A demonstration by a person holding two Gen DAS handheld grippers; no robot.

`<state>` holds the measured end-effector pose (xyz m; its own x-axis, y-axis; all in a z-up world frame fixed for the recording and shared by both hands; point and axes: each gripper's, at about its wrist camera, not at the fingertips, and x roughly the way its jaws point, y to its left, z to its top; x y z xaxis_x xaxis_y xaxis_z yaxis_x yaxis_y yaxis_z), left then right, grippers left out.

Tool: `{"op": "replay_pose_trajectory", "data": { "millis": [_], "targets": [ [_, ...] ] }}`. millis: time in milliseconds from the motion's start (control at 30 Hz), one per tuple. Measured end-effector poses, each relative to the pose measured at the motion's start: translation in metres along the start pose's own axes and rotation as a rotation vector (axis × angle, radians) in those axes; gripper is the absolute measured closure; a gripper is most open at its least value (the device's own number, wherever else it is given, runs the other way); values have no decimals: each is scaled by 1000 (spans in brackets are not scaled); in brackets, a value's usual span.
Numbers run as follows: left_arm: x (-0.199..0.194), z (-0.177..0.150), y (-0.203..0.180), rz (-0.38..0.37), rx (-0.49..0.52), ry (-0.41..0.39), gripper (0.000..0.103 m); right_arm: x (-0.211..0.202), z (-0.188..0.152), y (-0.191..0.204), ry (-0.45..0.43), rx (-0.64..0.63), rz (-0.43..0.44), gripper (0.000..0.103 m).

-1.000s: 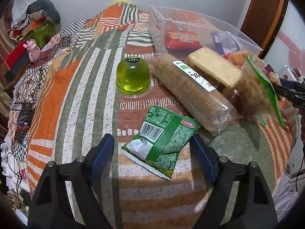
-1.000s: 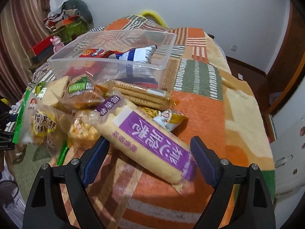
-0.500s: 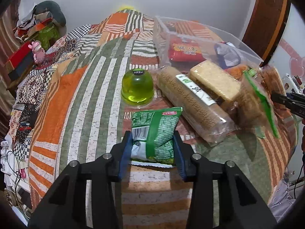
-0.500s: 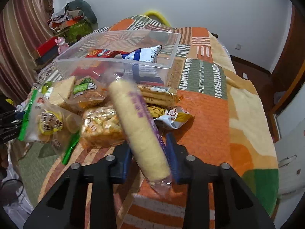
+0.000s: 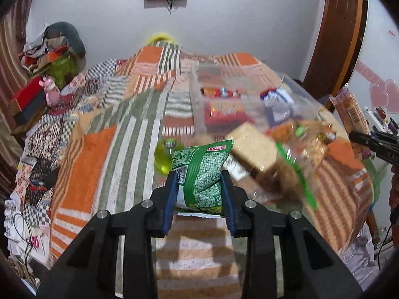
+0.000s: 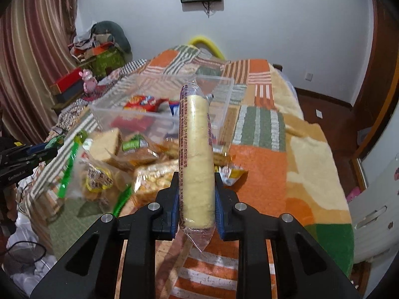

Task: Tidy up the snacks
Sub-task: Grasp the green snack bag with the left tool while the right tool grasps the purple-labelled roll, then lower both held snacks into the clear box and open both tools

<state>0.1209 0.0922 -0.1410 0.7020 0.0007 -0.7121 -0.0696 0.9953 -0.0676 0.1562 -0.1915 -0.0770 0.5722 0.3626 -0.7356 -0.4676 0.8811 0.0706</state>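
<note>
Above the near edge of the bed (image 6: 311,154), the left gripper (image 5: 199,194) squeezes the green snack bag (image 5: 202,172) and the right gripper (image 6: 196,194) squeezes the long cracker pack (image 6: 195,149), so lift both gently over the clear bin (image 6: 224,94) wall before letting go.

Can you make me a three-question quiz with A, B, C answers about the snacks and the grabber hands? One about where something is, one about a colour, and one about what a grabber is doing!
1. Where is the red snack packet?
A. Inside the clear box
B. On the floor
C. In the left gripper

2. What colour is the packet in the left gripper?
A. Purple
B. Green
C. Black

3. What is the right gripper doing?
A. Hanging open
B. Pushing the box
C. Clamping the long pale cracker roll

Answers: 1 A, it shows through the box wall. 2 B, green wrapper between the fingers. 3 C, both pads press the roll.
</note>
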Motion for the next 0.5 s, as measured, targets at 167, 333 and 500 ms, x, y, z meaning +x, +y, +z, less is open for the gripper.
{"op": "replay_pose_trajectory", "data": {
  "millis": [167,333,500],
  "targets": [
    [-5,26,-8,-7,20,-55,70,-2,16,2,-40,3,-4,82],
    [-1,50,-19,-19,45,-92,70,1,31,4,-73,4,-4,82],
    [8,73,-30,-41,51,-124,70,11,47,8,-85,6,6,82]
  ]
}}
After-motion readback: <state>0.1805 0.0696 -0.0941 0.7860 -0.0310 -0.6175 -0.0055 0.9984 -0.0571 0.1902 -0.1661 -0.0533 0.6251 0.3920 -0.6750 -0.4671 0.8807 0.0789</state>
